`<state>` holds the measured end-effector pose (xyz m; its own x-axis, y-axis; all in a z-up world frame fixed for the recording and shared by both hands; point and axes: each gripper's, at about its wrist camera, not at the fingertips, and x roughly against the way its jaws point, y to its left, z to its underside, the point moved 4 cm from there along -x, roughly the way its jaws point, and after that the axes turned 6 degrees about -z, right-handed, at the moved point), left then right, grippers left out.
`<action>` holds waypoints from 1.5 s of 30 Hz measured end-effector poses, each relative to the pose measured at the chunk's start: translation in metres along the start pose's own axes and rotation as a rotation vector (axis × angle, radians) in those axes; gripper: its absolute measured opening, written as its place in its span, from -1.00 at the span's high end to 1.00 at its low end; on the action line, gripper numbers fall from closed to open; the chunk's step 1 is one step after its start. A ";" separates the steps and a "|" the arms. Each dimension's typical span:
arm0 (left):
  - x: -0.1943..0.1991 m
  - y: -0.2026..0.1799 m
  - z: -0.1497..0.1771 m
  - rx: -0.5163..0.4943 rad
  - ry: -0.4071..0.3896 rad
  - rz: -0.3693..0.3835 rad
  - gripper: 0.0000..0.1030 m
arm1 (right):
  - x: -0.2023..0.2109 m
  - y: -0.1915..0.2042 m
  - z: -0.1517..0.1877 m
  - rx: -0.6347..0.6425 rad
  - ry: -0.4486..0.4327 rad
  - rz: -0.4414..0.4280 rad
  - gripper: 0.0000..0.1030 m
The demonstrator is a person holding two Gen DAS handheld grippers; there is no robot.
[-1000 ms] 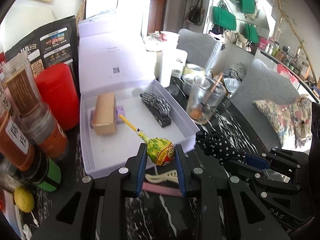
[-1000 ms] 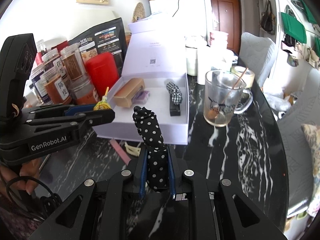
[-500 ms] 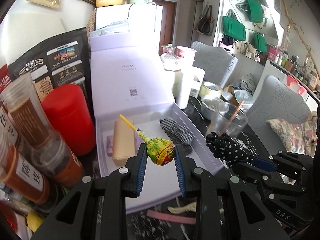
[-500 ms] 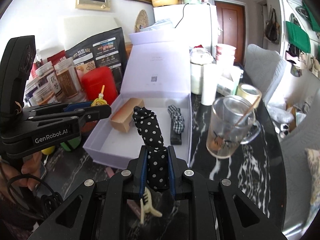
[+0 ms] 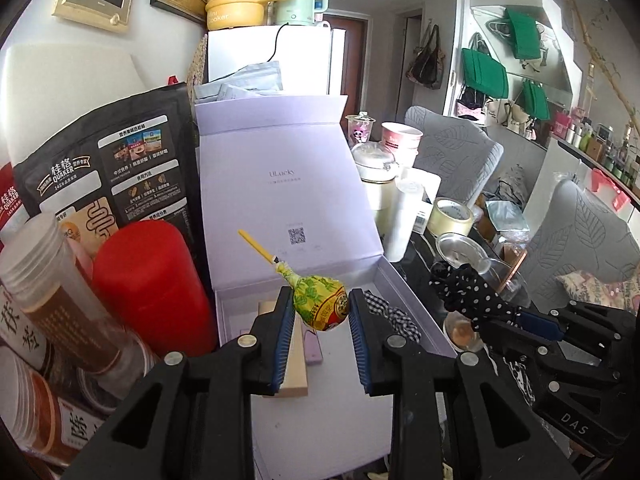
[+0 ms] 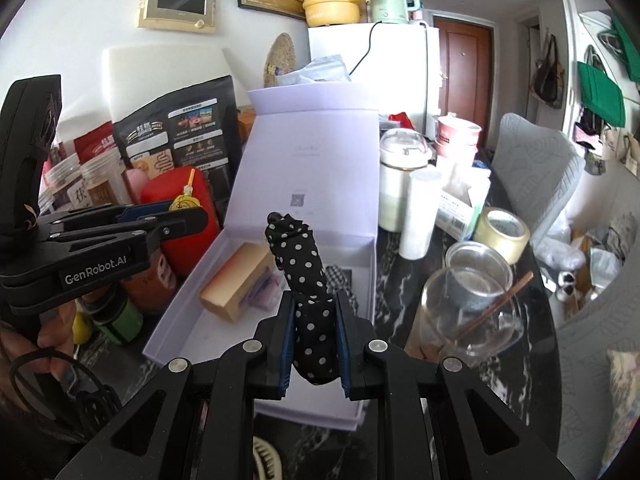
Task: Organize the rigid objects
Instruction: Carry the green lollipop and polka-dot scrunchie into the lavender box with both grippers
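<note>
My left gripper [image 5: 320, 308] is shut on a lollipop [image 5: 320, 308] in a yellow-green wrapper, its yellow stick pointing up and left, held above the open lilac box [image 5: 416, 320]. My right gripper [image 6: 312, 316] is shut on a black polka-dot hair clip [image 6: 304, 264] that stands upright over the same lilac box [image 6: 188, 316]. Inside the box lie a tan block [image 6: 236, 280], a small purple item [image 5: 314, 348] and a black-and-white checked bow clip [image 5: 394, 314]. The left gripper [image 6: 176, 220] shows in the right wrist view at left, and the right gripper [image 5: 516, 320] in the left wrist view at right.
A red canister [image 5: 148, 280], spice jars [image 5: 56, 312] and a black Quaker bag [image 5: 108, 176] crowd the box's left side. A glass mug with a stick [image 6: 468, 308], a tape roll [image 6: 500, 232] and white containers [image 6: 404, 184] stand to its right on the marbled black table [image 6: 400, 272]. A hand [image 6: 52, 328] holds the left gripper.
Both grippers have risen and moved forward over the box, each keeping its object. The box now fills the lower middle of both views, and the table's front strip has dropped out of sight.
</note>
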<state>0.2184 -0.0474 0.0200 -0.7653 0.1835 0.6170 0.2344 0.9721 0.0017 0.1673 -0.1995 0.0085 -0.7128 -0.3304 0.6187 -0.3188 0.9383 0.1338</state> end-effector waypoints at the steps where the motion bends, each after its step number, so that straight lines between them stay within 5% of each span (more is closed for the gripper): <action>1: -0.002 0.001 -0.001 0.005 0.003 0.001 0.48 | -0.002 -0.002 -0.002 -0.001 -0.003 0.000 0.64; 12: -0.033 0.016 -0.019 0.047 0.032 -0.007 0.48 | -0.025 -0.020 -0.025 -0.035 -0.018 0.064 0.64; 33: -0.102 0.020 0.013 0.005 0.256 -0.032 0.48 | -0.096 -0.034 -0.009 -0.047 0.124 0.140 0.64; 45: -0.118 0.018 0.022 -0.032 0.316 -0.061 0.48 | -0.117 -0.030 0.003 -0.008 0.192 0.171 0.63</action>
<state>0.3000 -0.0481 -0.0701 -0.5556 0.0662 0.8288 0.2167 0.9739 0.0675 0.2580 -0.1896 -0.0702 -0.6244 -0.1423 0.7681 -0.1988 0.9798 0.0200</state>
